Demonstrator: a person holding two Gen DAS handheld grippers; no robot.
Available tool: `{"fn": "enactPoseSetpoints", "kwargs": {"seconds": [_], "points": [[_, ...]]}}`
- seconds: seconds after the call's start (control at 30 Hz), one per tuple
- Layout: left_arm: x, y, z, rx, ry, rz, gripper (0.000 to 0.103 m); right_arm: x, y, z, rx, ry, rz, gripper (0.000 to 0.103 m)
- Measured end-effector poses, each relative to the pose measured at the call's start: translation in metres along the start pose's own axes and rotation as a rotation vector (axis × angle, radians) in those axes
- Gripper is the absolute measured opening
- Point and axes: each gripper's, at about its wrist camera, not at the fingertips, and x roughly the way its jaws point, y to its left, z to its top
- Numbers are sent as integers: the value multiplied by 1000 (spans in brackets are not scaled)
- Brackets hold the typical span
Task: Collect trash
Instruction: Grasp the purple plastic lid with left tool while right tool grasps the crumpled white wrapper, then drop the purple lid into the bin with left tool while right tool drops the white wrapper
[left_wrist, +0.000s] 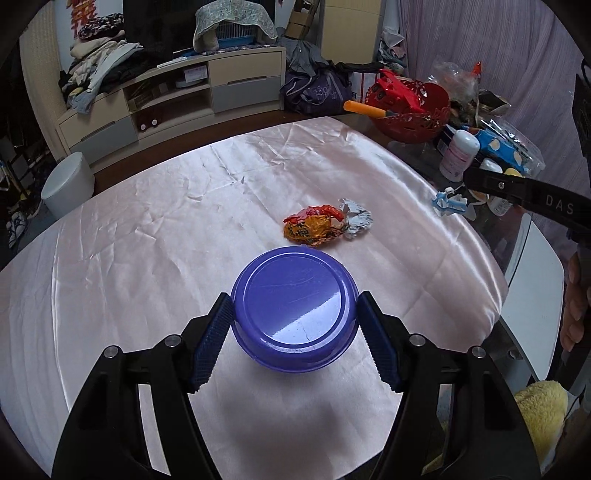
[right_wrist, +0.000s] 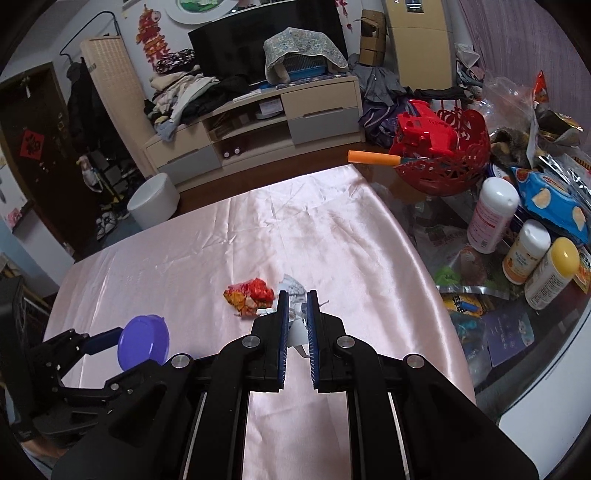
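Observation:
My left gripper (left_wrist: 294, 301) is shut on a purple plastic bowl (left_wrist: 294, 308), held bottom toward the camera above the pink tablecloth (left_wrist: 147, 240); the bowl also shows in the right wrist view (right_wrist: 144, 344). A red and orange wrapper (left_wrist: 314, 225) and a crumpled grey-white wrapper (left_wrist: 355, 220) lie on the cloth just beyond the bowl. My right gripper (right_wrist: 297, 295) is shut on a crumpled white and blue paper scrap (right_wrist: 297, 328), held above the cloth near the red wrapper (right_wrist: 249, 293). The scrap also shows at the fingertips in the left wrist view (left_wrist: 450, 202).
A red basket (right_wrist: 443, 158) with a red toy and an orange-handled tool stands at the table's far right. Bottles (right_wrist: 493, 216) and snack packets (right_wrist: 550, 199) crowd the right side. A white bin (right_wrist: 153, 201) stands on the floor beyond the table.

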Motion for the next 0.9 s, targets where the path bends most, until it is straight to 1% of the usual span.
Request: {"fn": "enactPoseSetpoints", "kwargs": {"seconds": [0.1,0.23,0.43,0.63,0.9], "points": [[-21,-10,-16,10,-11,-24,66,-20,0,-21,0,4,-14,11],[-38,-25,-42,27,-1,-64,66,-43,0,-56,-9,21,-23,11],[-45,-48,-87,48,52,-121,66,-65,-8,-111,20,67,-28,11],[-45,-67,-128,63,102,-159,66,-64,-15,-165,67,134,-24,11],[-25,-88,-177,68,204,-218,66,-51,-17,-218,108,221,-14,11]]}}
